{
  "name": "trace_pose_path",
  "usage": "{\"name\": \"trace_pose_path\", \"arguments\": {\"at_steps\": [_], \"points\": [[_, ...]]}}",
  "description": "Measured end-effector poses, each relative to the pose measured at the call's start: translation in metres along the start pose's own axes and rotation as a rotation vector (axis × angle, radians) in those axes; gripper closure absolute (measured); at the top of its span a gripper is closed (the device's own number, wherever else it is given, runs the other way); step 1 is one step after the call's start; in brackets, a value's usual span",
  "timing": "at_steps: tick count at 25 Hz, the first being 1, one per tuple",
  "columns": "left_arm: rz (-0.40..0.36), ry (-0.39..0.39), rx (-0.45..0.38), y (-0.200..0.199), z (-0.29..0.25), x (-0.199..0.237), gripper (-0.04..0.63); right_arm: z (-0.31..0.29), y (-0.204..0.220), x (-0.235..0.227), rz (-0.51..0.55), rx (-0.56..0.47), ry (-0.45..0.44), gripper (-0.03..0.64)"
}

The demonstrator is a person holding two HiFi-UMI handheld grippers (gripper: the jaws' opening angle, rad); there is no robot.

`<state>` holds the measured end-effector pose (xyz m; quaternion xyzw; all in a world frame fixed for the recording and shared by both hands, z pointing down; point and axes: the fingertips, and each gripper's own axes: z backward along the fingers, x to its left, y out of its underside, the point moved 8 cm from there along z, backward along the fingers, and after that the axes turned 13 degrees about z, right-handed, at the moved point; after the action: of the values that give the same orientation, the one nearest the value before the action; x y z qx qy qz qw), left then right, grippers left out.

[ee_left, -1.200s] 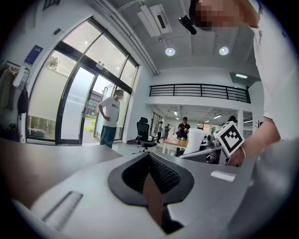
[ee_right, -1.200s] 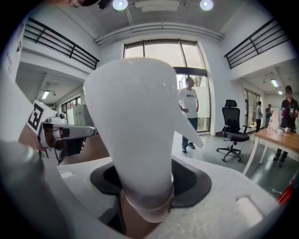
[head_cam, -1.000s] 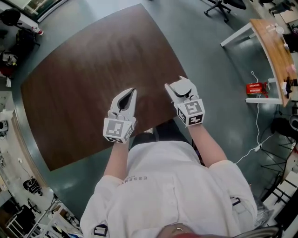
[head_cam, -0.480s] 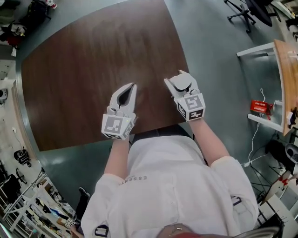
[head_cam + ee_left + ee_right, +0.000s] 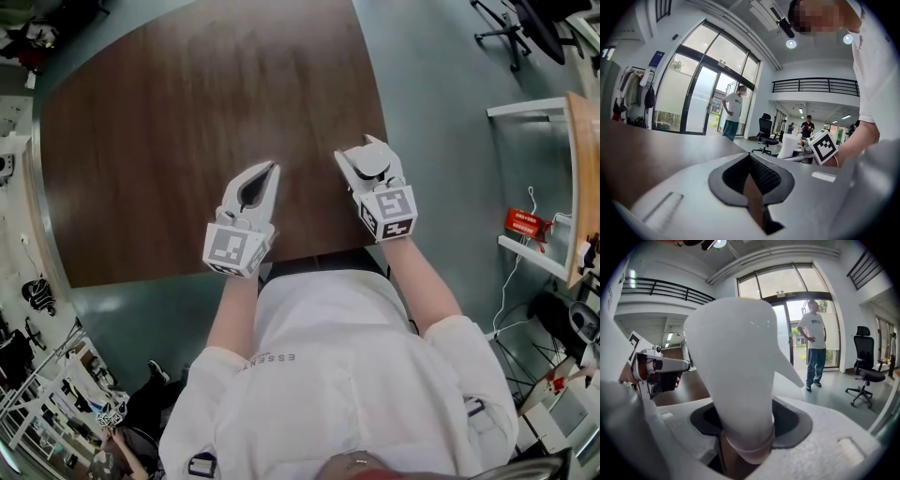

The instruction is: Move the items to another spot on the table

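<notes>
My right gripper (image 5: 360, 150) is shut on a white cup (image 5: 368, 161) and holds it just above the near right part of the brown table (image 5: 187, 112). In the right gripper view the cup (image 5: 736, 380) fills the space between the jaws and stands upright. My left gripper (image 5: 270, 171) hovers beside it to the left, shut, fingertips touching, with nothing in it. The left gripper view shows its jaws meeting at the tip (image 5: 750, 157), and off to the right the cup (image 5: 790, 145) and the right gripper's marker cube (image 5: 822, 146).
The table's near edge (image 5: 309, 255) runs just below both grippers, against the person's body. A wooden desk (image 5: 577, 169), a red box (image 5: 523, 223) and an office chair (image 5: 511, 28) stand on the floor at right. A person (image 5: 813, 341) stands by the glass doors.
The head view has swung, so the table now lies higher and squarer in it. Both grippers stay side by side, the right one still shut on the cup.
</notes>
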<state>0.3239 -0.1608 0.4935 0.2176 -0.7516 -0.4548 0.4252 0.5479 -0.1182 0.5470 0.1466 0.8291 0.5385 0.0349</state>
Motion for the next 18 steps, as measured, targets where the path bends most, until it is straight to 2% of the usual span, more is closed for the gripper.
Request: {"name": "trace_pose_path", "arguments": {"at_steps": [4,8,11,14,18], "points": [[-0.010,-0.004,-0.007,0.000,0.003,0.004,0.584,-0.003,0.001,0.004,0.005,-0.022,0.019,0.370],[-0.017,0.000,-0.013,-0.002,0.003,0.002,0.584,-0.004,0.008,0.007,0.025,0.033,-0.006,0.327],[-0.018,0.012,-0.019,-0.007,0.008,0.002,0.584,0.003,0.010,0.010,0.002,0.069,-0.010,0.302],[-0.023,0.022,-0.032,-0.014,0.016,0.000,0.584,0.025,0.003,0.012,-0.052,0.036,0.038,0.302],[-0.044,0.041,-0.057,-0.025,0.033,-0.005,0.584,0.065,-0.011,0.016,-0.101,-0.034,0.159,0.311]]}}
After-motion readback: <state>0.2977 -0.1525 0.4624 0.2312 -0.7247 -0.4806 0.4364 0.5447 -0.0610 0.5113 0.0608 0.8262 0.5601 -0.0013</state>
